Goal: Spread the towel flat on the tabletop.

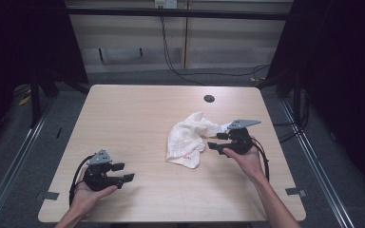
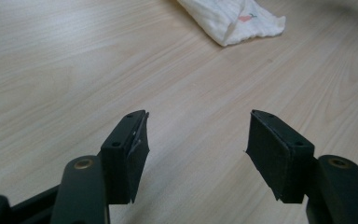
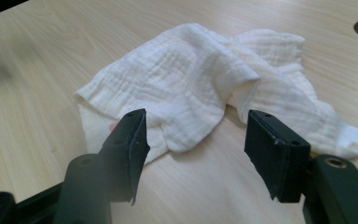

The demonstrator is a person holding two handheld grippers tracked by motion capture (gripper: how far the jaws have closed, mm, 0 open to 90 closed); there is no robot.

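We note a crumpled white cloth [image 1: 188, 139] on the bench [image 1: 123, 123]; right hand-held gripper [image 1: 214, 141] and left hand-held gripper [image 1: 123, 172] both gape, holding nothing

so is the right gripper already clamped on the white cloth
No, the right gripper has its jaws wide apart just short of the crumpled white cloth, with bare table between them.
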